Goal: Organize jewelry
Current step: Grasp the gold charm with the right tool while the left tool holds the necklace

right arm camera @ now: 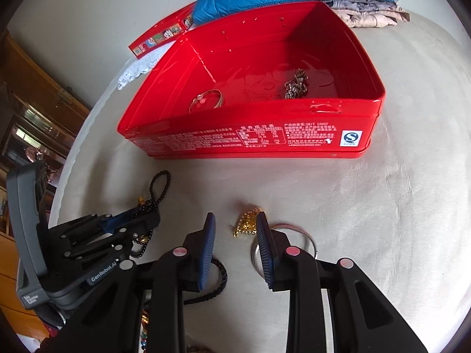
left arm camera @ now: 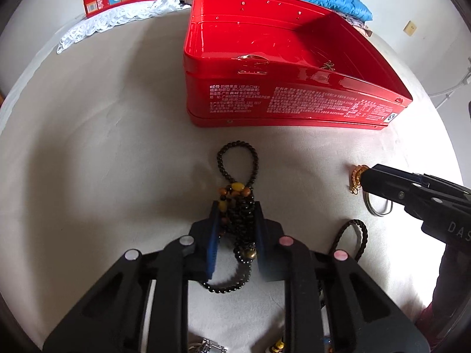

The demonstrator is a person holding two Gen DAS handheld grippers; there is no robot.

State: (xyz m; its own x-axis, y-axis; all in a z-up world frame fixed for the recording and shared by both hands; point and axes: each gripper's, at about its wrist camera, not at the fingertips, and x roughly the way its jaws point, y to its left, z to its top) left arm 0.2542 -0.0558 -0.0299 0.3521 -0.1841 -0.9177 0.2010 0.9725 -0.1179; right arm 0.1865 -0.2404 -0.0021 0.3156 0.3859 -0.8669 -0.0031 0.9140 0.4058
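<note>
Closest to the left wrist camera, the left gripper (left arm camera: 237, 223) has its blue pads pressed in on a dark beaded necklace (left arm camera: 238, 194) with amber beads, which lies bunched on the pale worktop (left arm camera: 103, 153); whether it is lifted yet I cannot tell. Beside it, the right gripper (right arm camera: 235, 226) stands open and holds nothing, its pads straddling the near side of a small heap of gold chain (right arm camera: 247, 220), with a silver bangle (right arm camera: 309, 236) just right and a dark braided cord (right arm camera: 219, 276) beneath. Picking up looks to be the step in hand; next, the beads need carrying forward and over the wall of the red tin (right arm camera: 265, 138). Inside already lie a silvery bangle (right arm camera: 207, 100) and a tangled chain (right arm camera: 295, 85).
</note>
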